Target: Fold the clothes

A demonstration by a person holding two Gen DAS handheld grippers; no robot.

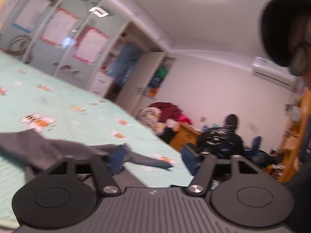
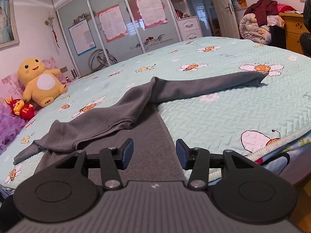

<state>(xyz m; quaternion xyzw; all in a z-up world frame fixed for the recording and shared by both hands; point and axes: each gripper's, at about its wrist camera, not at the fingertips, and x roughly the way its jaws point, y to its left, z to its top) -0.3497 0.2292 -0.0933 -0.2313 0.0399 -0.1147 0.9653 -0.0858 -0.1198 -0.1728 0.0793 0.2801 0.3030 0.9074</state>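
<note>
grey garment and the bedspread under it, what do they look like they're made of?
Grey garment: soft matte knit, probably cotton jersey or light fleece; it drapes limply, with a stitched hem.
Bedspread: quilted fabric, likely cotton or polyester; stitched zigzag quilting, printed bees, corded edge. Exact fibres can't be confirmed.

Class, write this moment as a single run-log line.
garment: grey garment lying partly folded on bed | left hand-held gripper: open, empty | right hand-held gripper: open, empty, above garment
</note>
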